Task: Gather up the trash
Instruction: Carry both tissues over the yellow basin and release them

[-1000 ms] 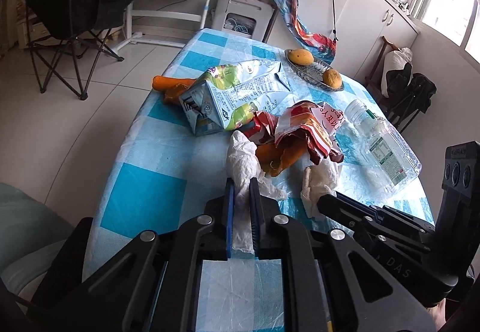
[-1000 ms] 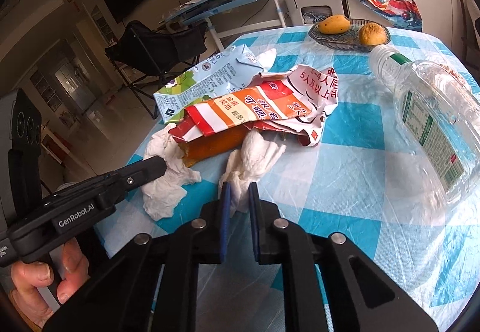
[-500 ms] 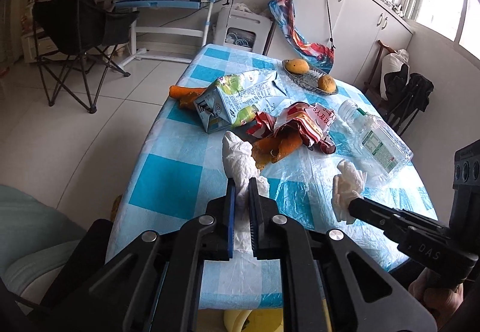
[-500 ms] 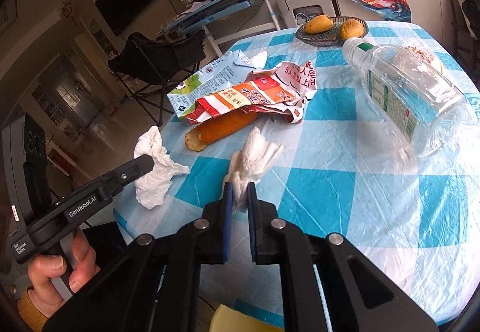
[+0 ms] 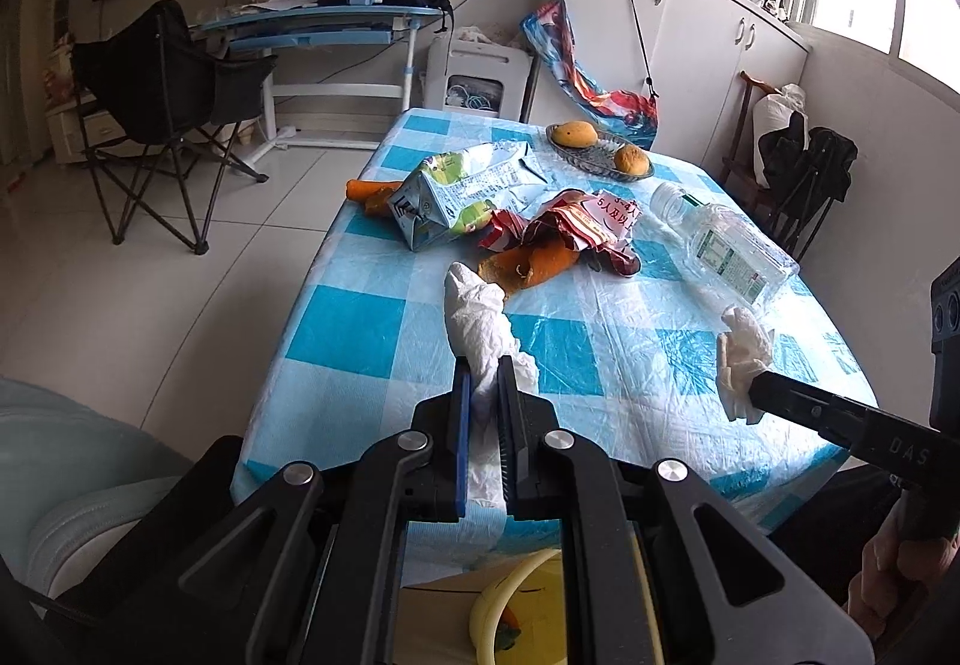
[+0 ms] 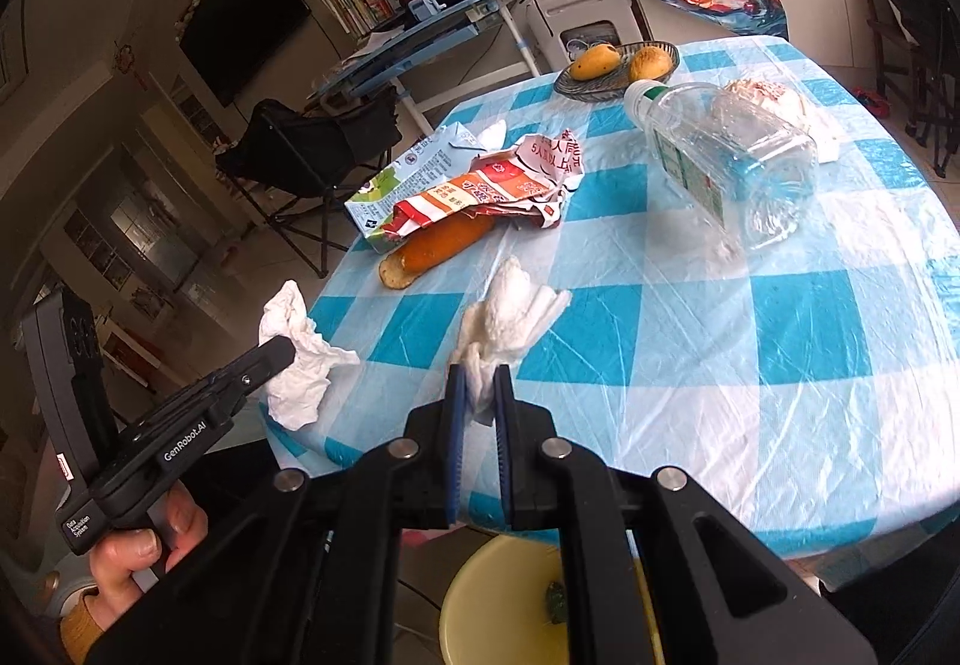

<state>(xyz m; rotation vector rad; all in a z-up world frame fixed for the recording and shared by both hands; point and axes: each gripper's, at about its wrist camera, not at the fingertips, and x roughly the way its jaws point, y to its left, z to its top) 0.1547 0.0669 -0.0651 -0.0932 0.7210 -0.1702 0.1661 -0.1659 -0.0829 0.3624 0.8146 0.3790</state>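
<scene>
Both tongs are clamped on crumpled white tissues and held clear of the bench: the left tongs (image 5: pixel 481 386) pinch a long twisted tissue (image 5: pixel 477 323), and the right tongs (image 6: pixel 479 386) pinch a smaller wad (image 6: pixel 510 317) that fans out above the pads. Each pair shows in the other's view too, off to the side with its tissue hanging from the tips.

Taking the room from big to small: the bench (image 5: pixel 366 329), under a blue-and-white checked cloth with a clear plastic cover, carries what is left of the rubbish. A flattened drink carton (image 5: pixel 447 200) lies toward the far left, touching a torn red-and-white wrapper (image 5: pixel 579 221) that partly covers an orange peel-like scrap (image 5: pixel 531 263). A clear plastic bottle (image 6: pixel 720 155) lies on its side to the right, well apart from them. A dish with two fruits (image 6: pixel 618 62) sits at the far edge and looks like no rubbish at all. Below the near rim, a yellow bin (image 6: pixel 486 599) shows between the arms of the tongs.

I would judge the step to be the carry: two tissues lifted, not yet dropped. Next, each pair wants bringing over the bin's mouth, low enough that the light paper falls inside, then opening fully so nothing clings to the pads. Carton, wrapper, scrap and bottle remain to be fetched.
</scene>
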